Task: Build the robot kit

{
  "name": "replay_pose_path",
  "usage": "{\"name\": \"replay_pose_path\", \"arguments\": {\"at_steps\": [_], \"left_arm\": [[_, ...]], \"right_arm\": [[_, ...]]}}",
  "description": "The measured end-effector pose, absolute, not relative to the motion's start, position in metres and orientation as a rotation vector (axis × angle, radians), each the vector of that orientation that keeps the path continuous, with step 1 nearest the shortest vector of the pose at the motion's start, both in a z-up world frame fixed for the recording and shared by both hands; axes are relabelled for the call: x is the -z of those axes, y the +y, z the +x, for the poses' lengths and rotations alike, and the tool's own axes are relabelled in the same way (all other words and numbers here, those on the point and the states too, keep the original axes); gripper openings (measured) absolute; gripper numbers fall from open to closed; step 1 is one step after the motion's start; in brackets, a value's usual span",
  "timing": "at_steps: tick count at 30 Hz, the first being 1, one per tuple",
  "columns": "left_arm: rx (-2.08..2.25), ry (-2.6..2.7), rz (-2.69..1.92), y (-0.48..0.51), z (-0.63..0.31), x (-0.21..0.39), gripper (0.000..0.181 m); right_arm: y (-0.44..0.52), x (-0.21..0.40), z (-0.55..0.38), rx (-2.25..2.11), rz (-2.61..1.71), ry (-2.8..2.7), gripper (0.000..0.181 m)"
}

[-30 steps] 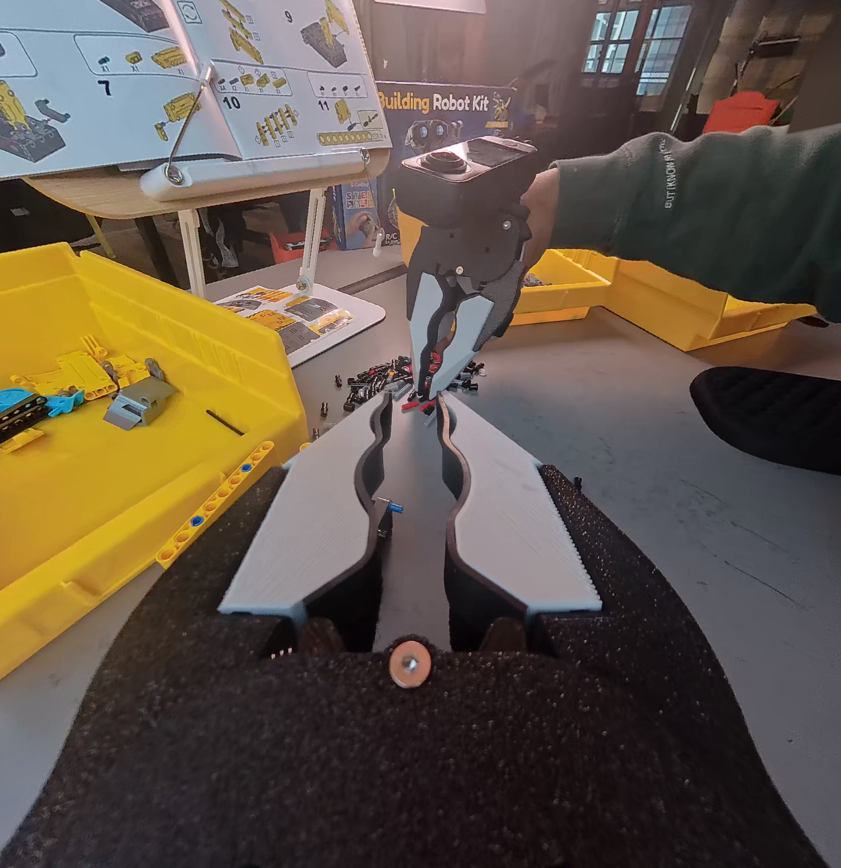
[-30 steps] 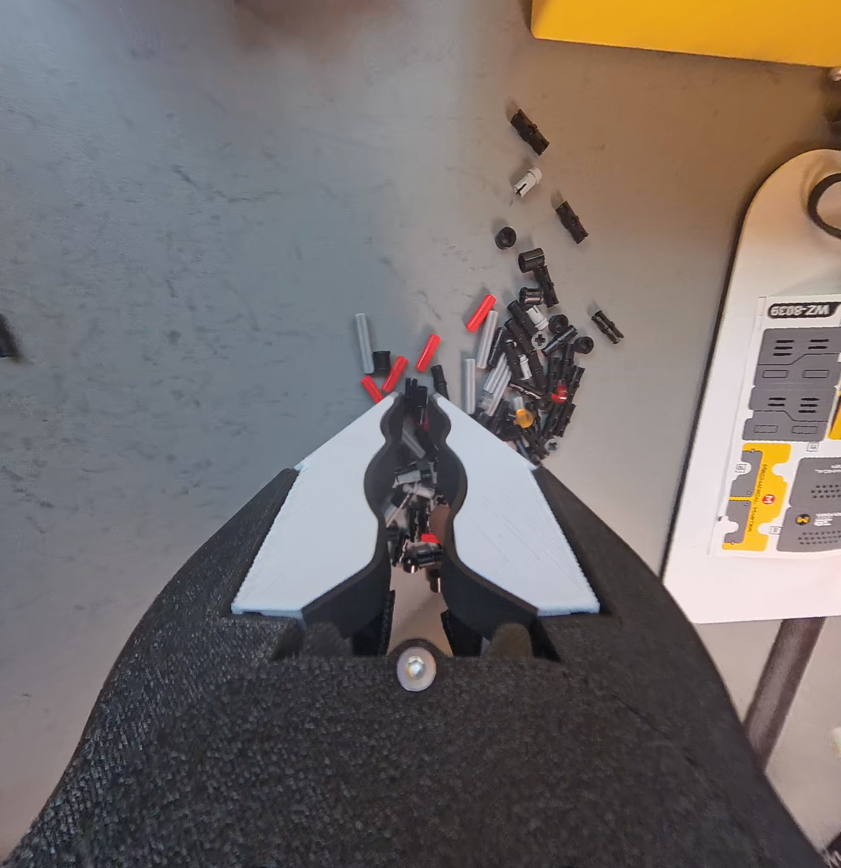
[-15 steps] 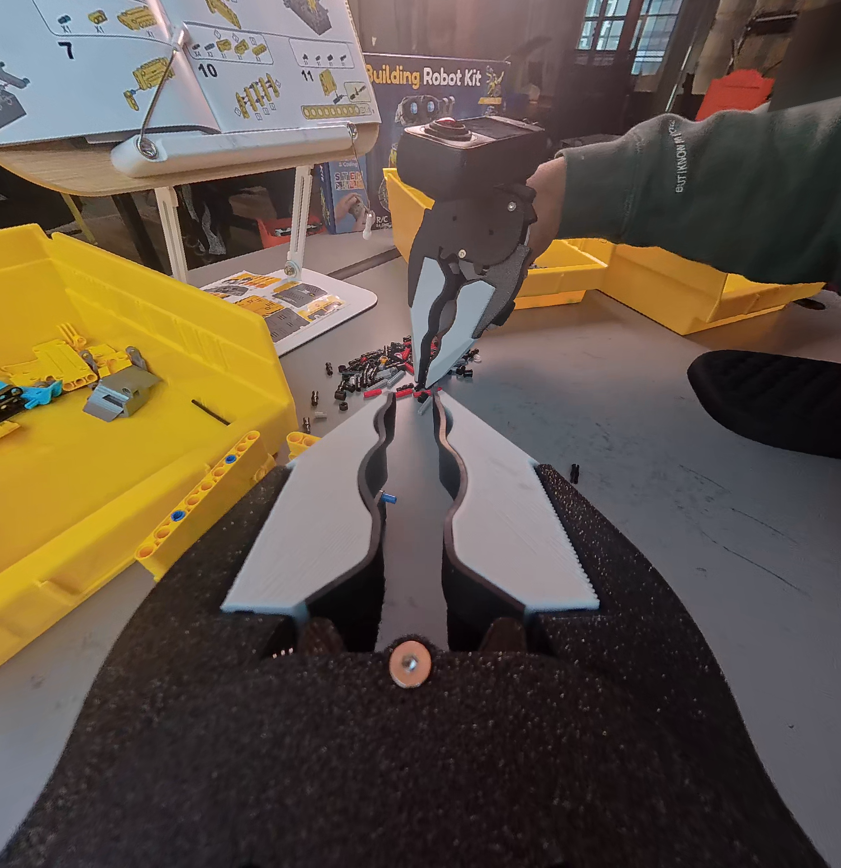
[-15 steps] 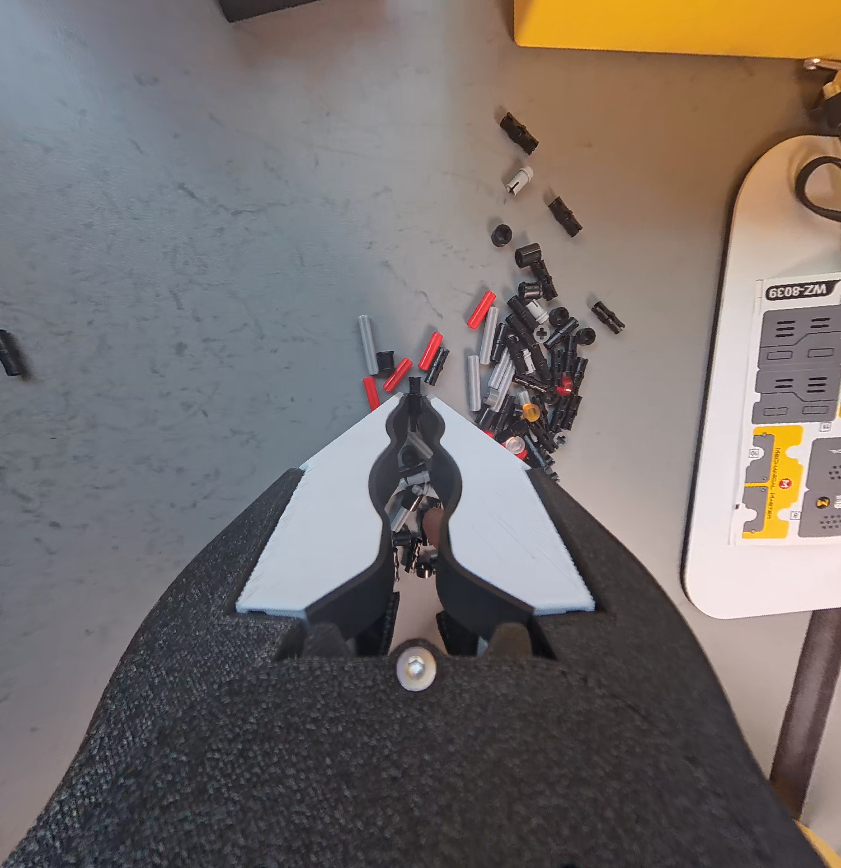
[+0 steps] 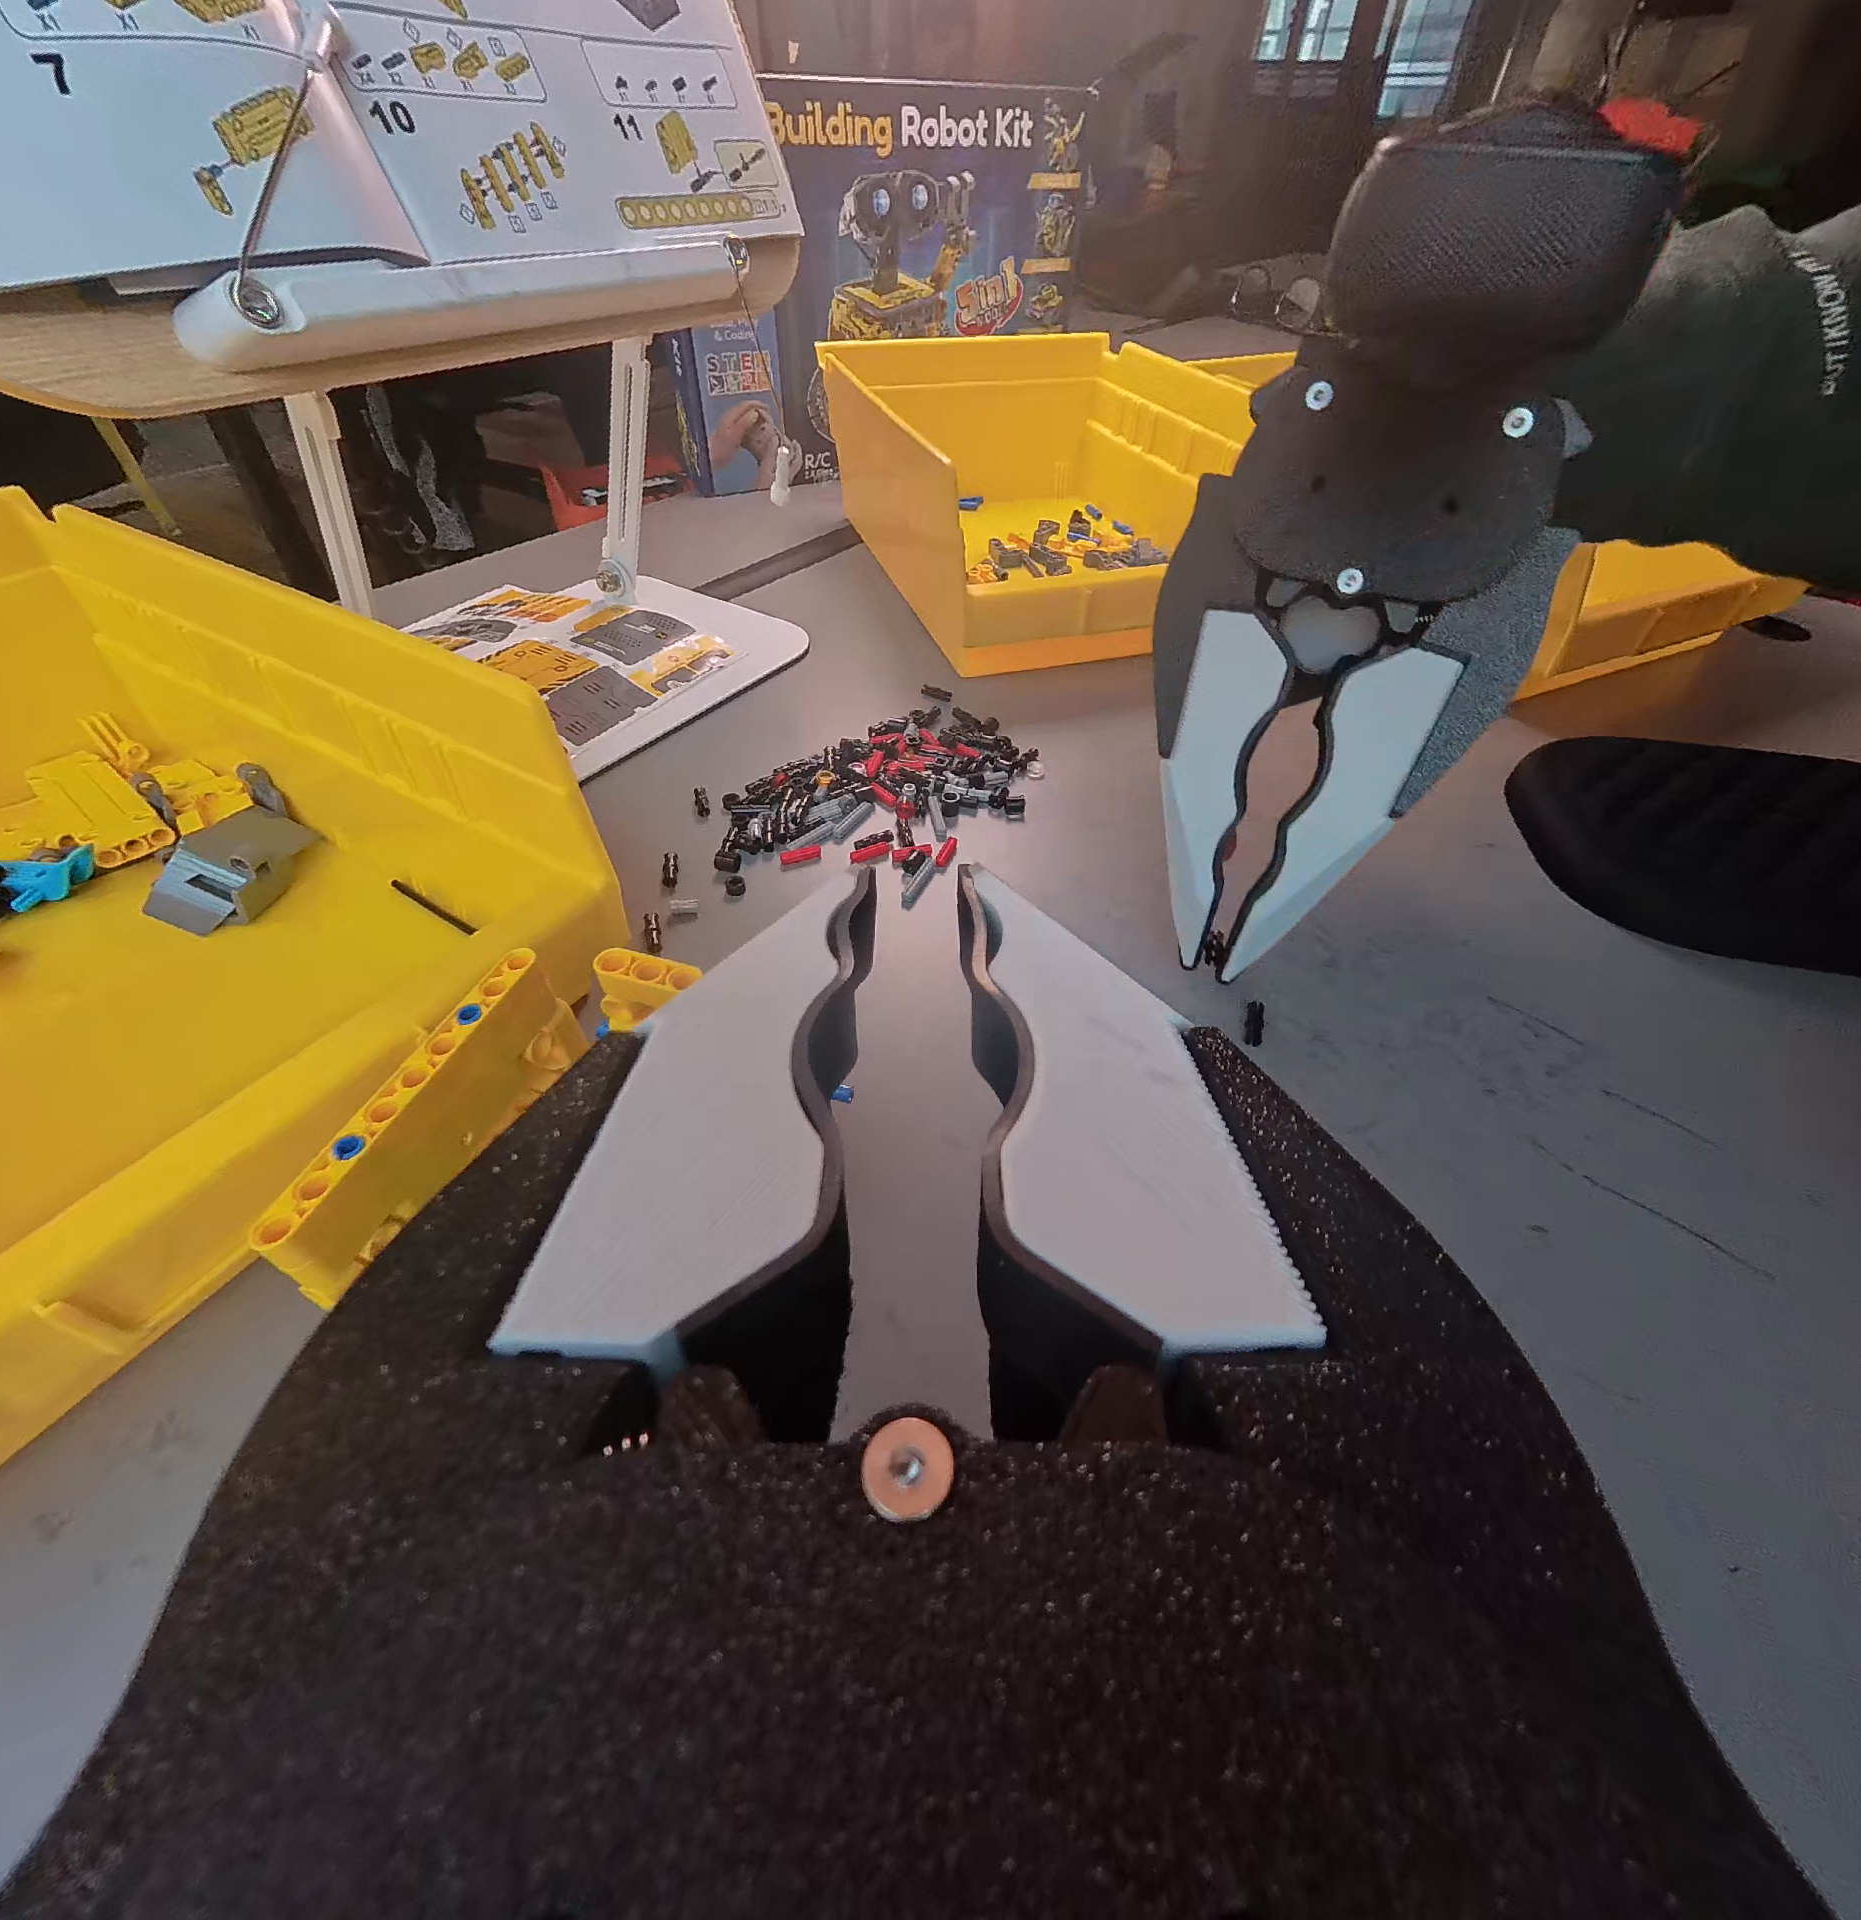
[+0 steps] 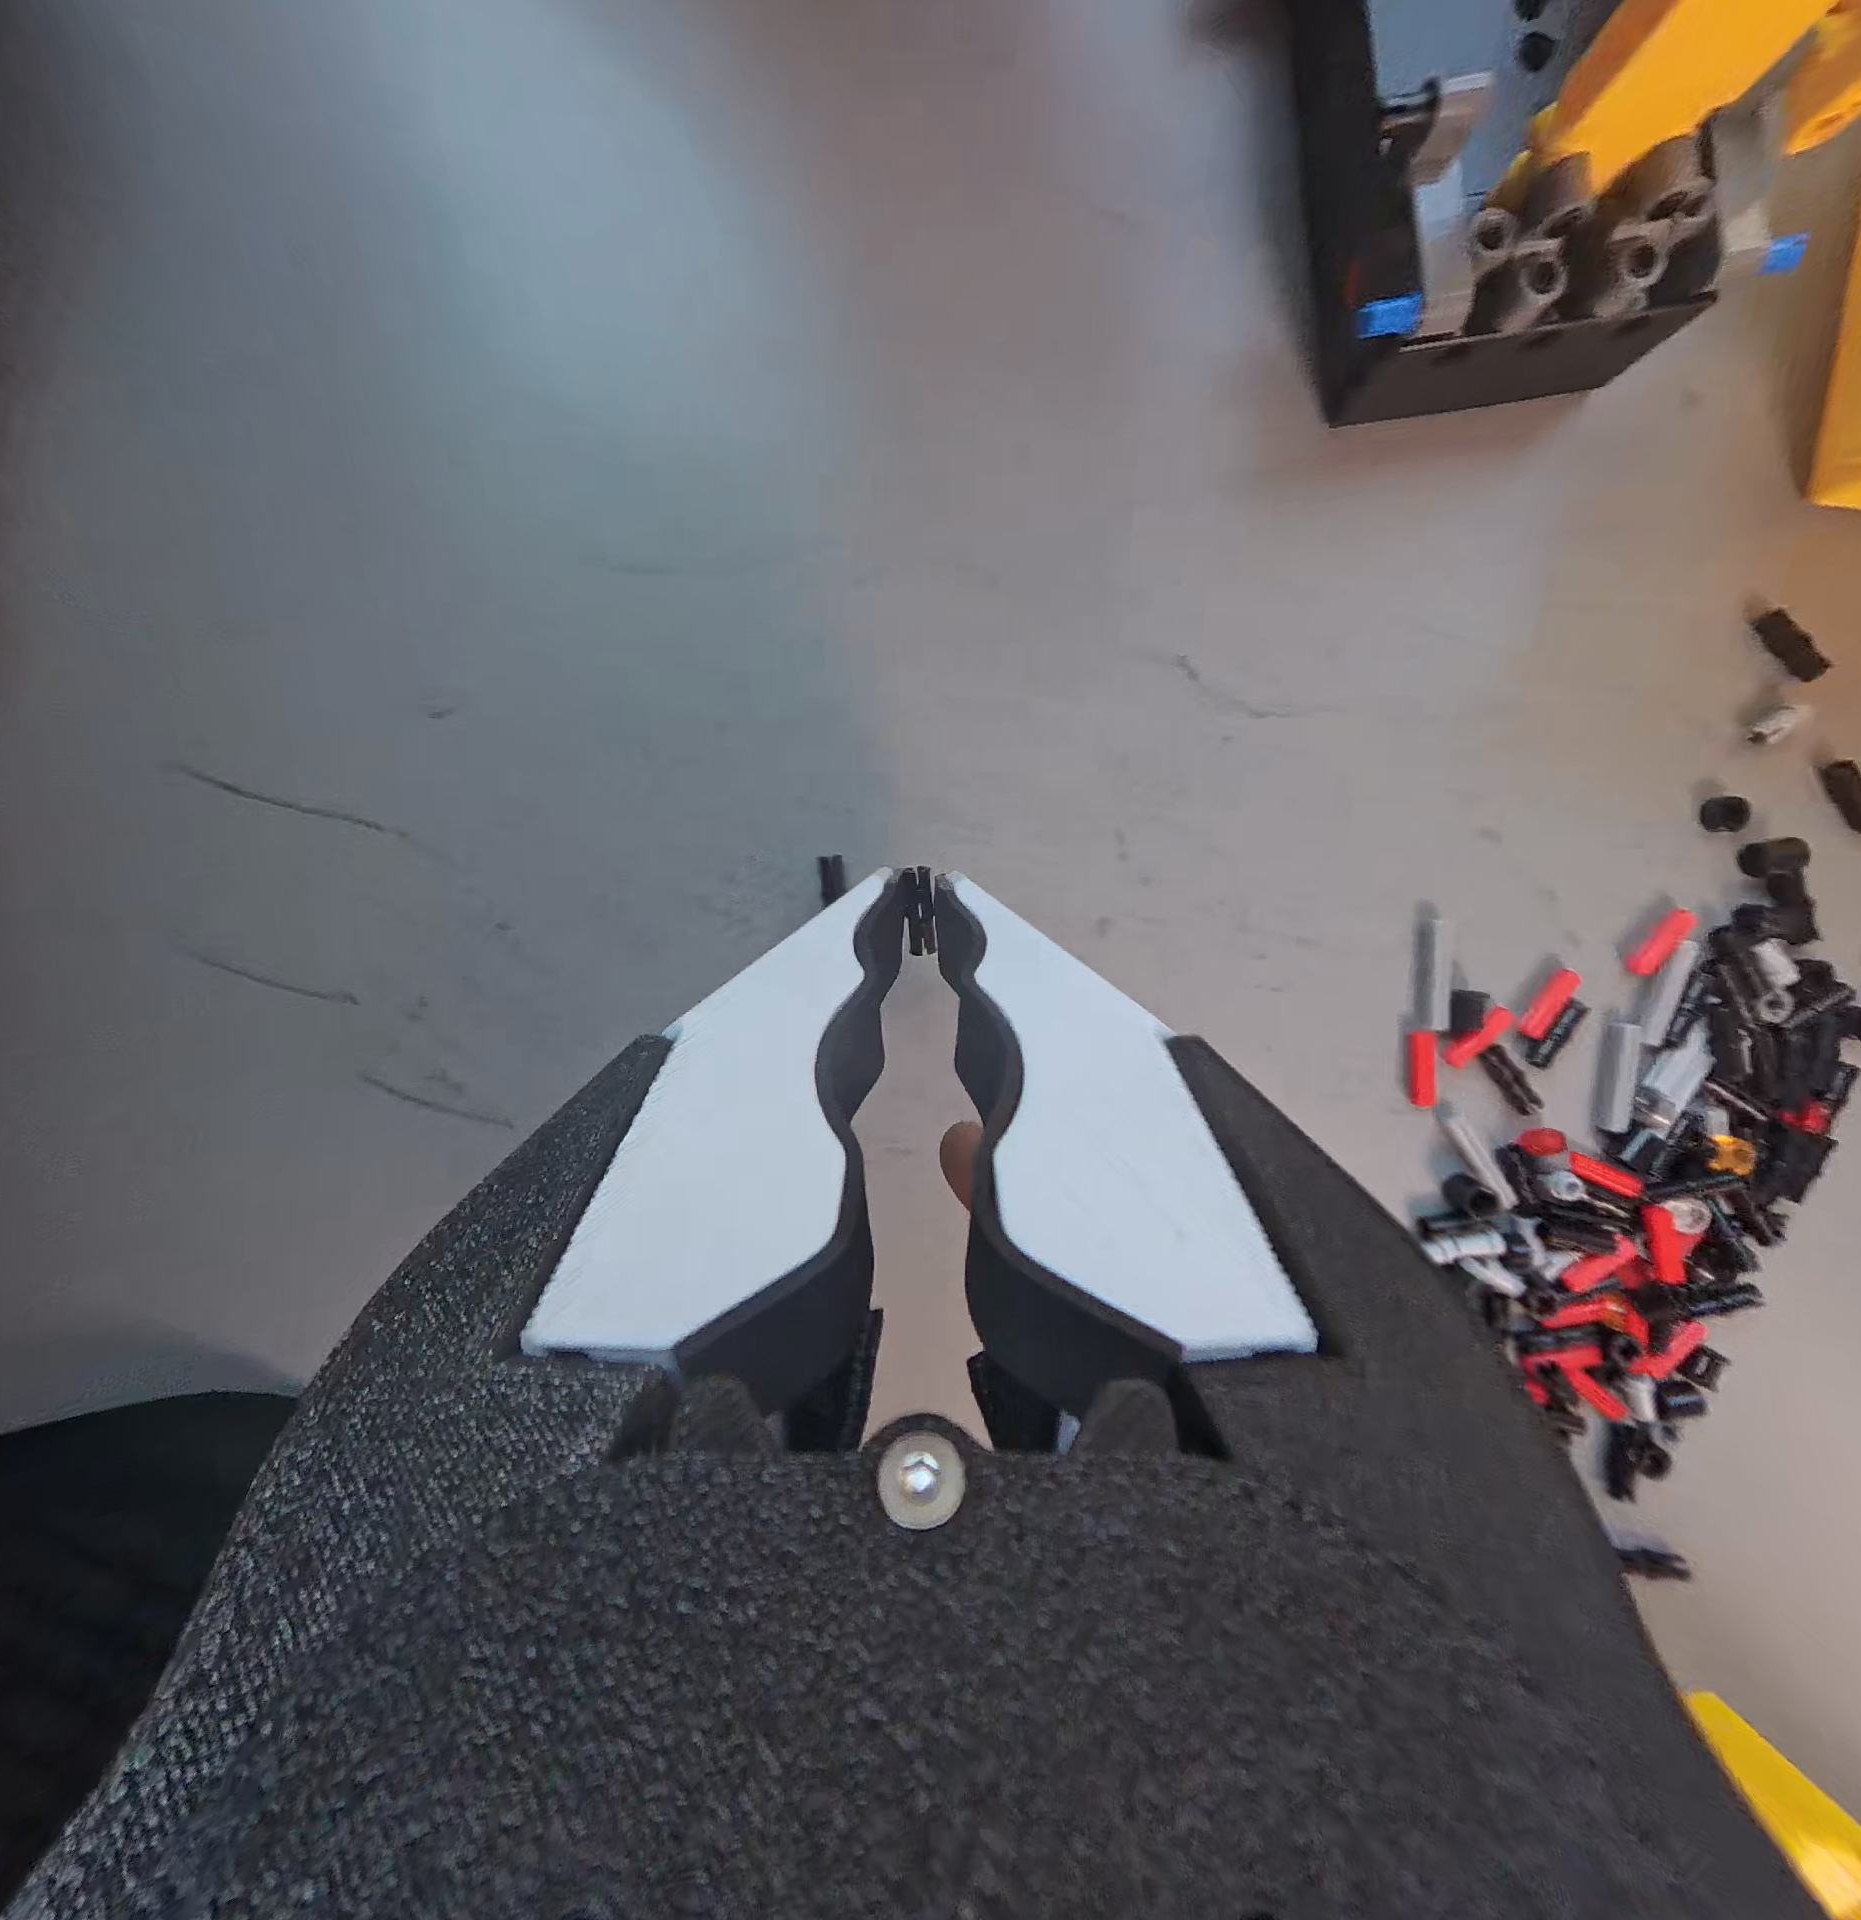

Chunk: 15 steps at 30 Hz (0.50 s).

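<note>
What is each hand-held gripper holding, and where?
Right hand-held gripper: a small black pin, pinched at its fingertips across its sides. Left hand-held gripper: nothing.

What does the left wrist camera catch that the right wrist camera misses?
Only the left wrist view shows the open left gripper, the instruction booklet on its stand, and the yellow bin of parts. Only the right wrist view shows the black pin up close and a black block. Both show the right gripper, the pile of pins and the grey table.

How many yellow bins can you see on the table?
3: one big yellow bin at the left beside the left gripper, one behind the pile of pins, one partly hidden behind the right gripper.
</note>
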<state>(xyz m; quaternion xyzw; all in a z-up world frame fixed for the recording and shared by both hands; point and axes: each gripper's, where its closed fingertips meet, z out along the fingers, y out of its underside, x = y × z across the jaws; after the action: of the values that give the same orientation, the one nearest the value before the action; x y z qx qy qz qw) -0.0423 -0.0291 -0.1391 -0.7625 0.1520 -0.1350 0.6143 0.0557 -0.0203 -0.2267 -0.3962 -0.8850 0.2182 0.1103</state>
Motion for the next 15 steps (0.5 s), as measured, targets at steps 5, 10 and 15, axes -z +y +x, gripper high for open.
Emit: {"name": "replay_pose_path", "arguments": {"at_steps": [5,10,15], "left_arm": [[0.305,0.352,-1.759,-0.030,-0.042,0.139,0.014],[0.303,0.349,-1.758,-0.030,-0.043,0.139,0.016],[0.296,0.351,-1.765,-0.029,-0.044,0.141,0.016]], "right_arm": [[-0.029,0.238,0.061,-0.629,-1.188,-2.608,0.011],[-0.021,0.230,0.057,-0.619,-1.185,-2.567,0.018],[0.042,0.199,0.036,-0.544,-1.256,-2.364,0.017]]}}
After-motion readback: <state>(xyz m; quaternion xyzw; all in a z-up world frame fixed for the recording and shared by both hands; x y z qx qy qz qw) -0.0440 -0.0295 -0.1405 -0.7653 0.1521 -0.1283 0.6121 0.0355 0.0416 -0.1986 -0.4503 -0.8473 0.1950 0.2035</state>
